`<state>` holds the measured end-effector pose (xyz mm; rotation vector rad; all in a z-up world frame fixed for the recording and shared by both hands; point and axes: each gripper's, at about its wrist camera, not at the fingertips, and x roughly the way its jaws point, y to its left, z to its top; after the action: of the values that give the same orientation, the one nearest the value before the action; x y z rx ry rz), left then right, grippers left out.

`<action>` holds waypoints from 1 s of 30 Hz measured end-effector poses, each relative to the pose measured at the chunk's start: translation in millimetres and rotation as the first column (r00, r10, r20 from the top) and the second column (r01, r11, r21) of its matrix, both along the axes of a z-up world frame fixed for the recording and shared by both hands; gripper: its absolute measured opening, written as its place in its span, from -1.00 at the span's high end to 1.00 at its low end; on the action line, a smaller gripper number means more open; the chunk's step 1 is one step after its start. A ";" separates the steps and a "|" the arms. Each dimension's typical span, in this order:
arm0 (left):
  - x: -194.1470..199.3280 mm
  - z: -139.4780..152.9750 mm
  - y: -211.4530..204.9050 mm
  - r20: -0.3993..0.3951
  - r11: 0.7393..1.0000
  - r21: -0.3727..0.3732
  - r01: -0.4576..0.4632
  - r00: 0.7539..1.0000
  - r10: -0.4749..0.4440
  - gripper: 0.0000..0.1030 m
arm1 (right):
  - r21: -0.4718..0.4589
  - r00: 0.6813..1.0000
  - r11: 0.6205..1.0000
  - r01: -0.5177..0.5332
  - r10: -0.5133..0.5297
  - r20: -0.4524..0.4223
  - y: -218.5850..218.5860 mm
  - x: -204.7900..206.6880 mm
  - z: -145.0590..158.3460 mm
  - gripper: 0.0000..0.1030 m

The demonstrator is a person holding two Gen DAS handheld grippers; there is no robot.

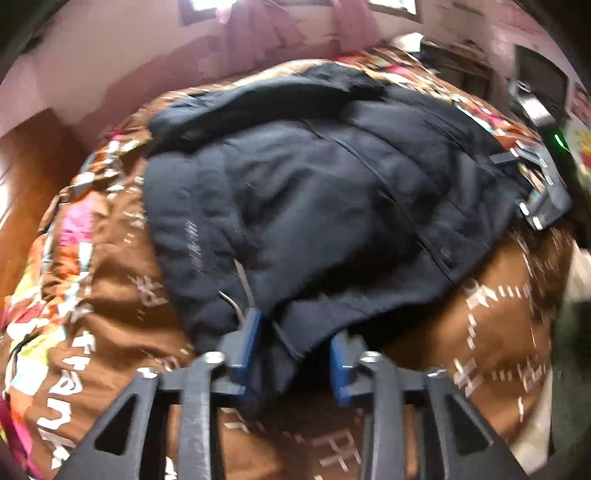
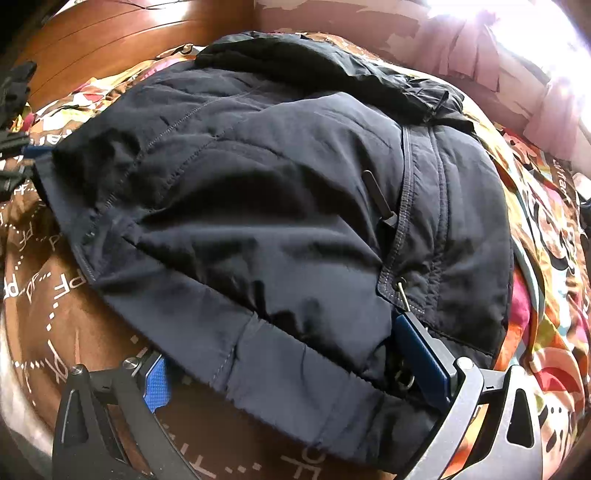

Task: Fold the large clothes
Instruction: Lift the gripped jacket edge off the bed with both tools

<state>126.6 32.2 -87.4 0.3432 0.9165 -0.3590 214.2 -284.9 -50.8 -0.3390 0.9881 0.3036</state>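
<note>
One dark navy padded jacket (image 1: 314, 192) lies part-folded on the brown patterned bedspread (image 1: 110, 295) | left claw (image 1: 295, 354) half-open, hem between, unpinched | right claw (image 2: 280, 354) wide, astride hem — folding unfinished.

I log a brown lettered bedspread (image 1: 122, 295) with bright patches. Pink curtains (image 1: 258, 33) and a wooden headboard (image 2: 122, 40) stand behind.

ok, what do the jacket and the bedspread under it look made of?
Jacket: looks like dark navy woven nylon or polyester, matte with slight sheen, lightly padded; stitched seams and soft puffy creases show. Bedspread: soft printed fabric, brown with white lettering, matte; fibre unclear.
</note>
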 end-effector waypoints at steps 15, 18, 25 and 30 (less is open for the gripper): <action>-13.0 -61.4 -40.0 -0.003 0.922 0.356 0.154 0.986 -0.164 -0.41 | -0.062 0.998 0.996 -0.070 0.069 -0.014 -11.2 -14.8 2.4 -0.97; -7.8 -69.8 -43.6 0.007 0.914 0.387 0.122 0.991 -0.135 -0.40 | -0.086 0.998 0.995 -0.059 0.057 -0.029 -23.6 -17.1 -0.6 -0.97; 1.2 -76.4 -47.9 0.079 0.889 0.457 0.013 0.995 -0.055 0.16 | -0.345 0.993 0.936 -0.067 0.096 0.069 -24.4 -29.8 -19.3 -0.97; 5.9 -83.1 -55.0 0.157 0.840 0.539 -0.060 0.987 -0.030 0.47 | -0.517 0.973 0.856 0.000 0.119 0.198 -12.9 -29.8 -30.7 -0.97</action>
<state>132.5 -22.8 -170.4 0.8775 0.8502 -0.0430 184.4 -297.8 -81.4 -0.8790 0.8231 0.0453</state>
